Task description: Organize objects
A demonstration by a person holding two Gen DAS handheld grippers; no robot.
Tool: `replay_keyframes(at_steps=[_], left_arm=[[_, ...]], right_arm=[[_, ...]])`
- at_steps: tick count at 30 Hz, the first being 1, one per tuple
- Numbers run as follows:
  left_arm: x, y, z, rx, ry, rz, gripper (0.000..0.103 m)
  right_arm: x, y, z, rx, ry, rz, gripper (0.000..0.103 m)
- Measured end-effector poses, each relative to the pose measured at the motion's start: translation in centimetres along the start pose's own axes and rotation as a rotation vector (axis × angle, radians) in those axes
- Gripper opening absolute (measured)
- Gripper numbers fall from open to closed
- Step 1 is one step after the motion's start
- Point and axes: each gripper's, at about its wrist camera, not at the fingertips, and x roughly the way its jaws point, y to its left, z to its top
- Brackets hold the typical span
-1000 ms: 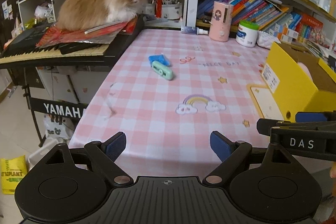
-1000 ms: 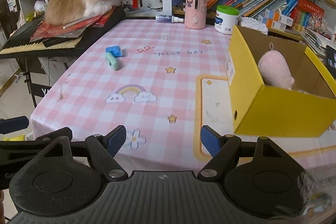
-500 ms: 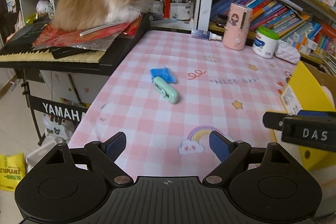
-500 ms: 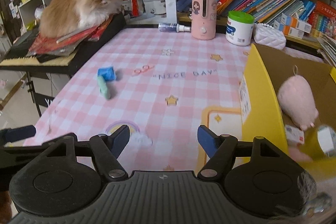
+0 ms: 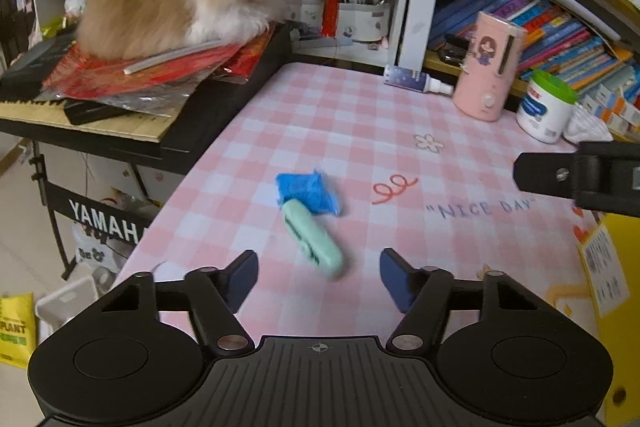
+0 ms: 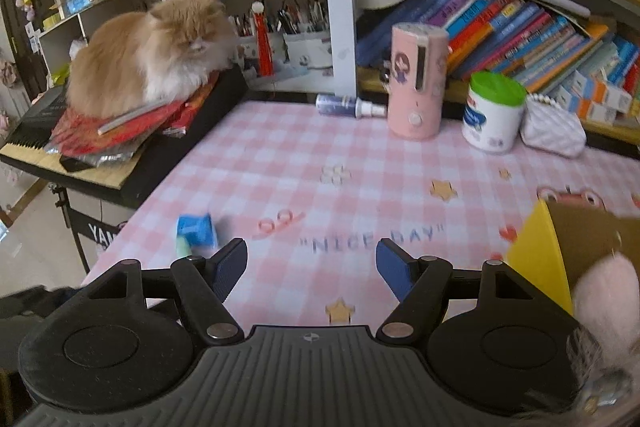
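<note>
Both claws have come forward over the bench [image 5: 360, 123]; the left claw [image 5: 318, 275], wide open and empty, now frames the green pen [image 5: 314, 237] beside the blue packet [image 5: 308, 193], probably to grasp it, while the right claw [image 6: 310, 267] waits open and empty near the yellow box [image 6: 536, 251].

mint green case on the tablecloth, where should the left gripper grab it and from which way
Grip the mint green case across its narrow middle, coming down from above. It lies flat and long, its far end touching the blue packet, so the near half is freer. The left gripper is open and already nearly lined up.

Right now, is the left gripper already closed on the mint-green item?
No: the left gripper is open, with the mint-green item lying on the tablecloth ahead of its fingers.
</note>
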Motion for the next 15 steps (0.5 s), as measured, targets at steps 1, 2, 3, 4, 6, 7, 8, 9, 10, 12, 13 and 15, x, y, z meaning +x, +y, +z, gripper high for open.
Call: replay_keyframes(at_steps=[1, 2, 3, 4, 6, 7, 8, 9, 10, 12, 13, 15], left_arm=[[0.8, 0.0, 0.3, -0.009, 0.005, 0.001, 0.062], [1.5, 0.0, 0.5, -0.015, 0.01, 0.004, 0.06], [2.1, 0.0, 0.7, -0.02, 0.017, 0.01, 0.06], [2.8, 0.0, 0.9, -0.025, 0.025, 0.017, 0.06], [3.8, 0.0, 1.1, -0.036, 0.039, 0.028, 0.06], [4.1, -0.1, 1.1, -0.038, 0.04, 0.028, 0.059], [4.4, -0.2, 1.2, -0.036, 0.039, 0.031, 0.057], [4.7, -0.2, 1.2, -0.033, 0.04, 0.034, 0.053], [5.0, -0.3, 1.2, -0.031, 0.046, 0.038, 0.051], [5.6, -0.2, 1.2, -0.032, 0.061, 0.047, 0.038], [5.8, -0.2, 1.2, -0.033, 0.069, 0.046, 0.033], [5.9, 0.2, 1.0, -0.032, 0.076, 0.046, 0.017]], right_arm=[[0.5, 0.1, 0.5, -0.005, -0.005, 0.001, 0.07], [0.7, 0.1, 0.7, -0.008, -0.008, 0.002, 0.07], [1.1, 0.1, 1.0, -0.009, -0.011, 0.003, 0.07], [1.4, 0.1, 1.3, -0.01, -0.012, 0.003, 0.07], [2.0, 0.0, 1.6, -0.013, -0.009, 0.006, 0.07], [2.3, 0.0, 1.7, -0.013, -0.007, 0.007, 0.07], [2.6, 0.0, 1.8, -0.014, -0.005, 0.011, 0.07], [2.8, 0.0, 1.9, -0.016, -0.003, 0.013, 0.07], [3.1, 0.0, 2.0, -0.016, 0.0, 0.014, 0.07], [3.6, 0.0, 2.1, -0.014, 0.01, 0.019, 0.07], [3.9, 0.0, 2.1, -0.014, 0.014, 0.022, 0.07], [4.4, 0.1, 2.2, -0.017, 0.02, 0.028, 0.07]])
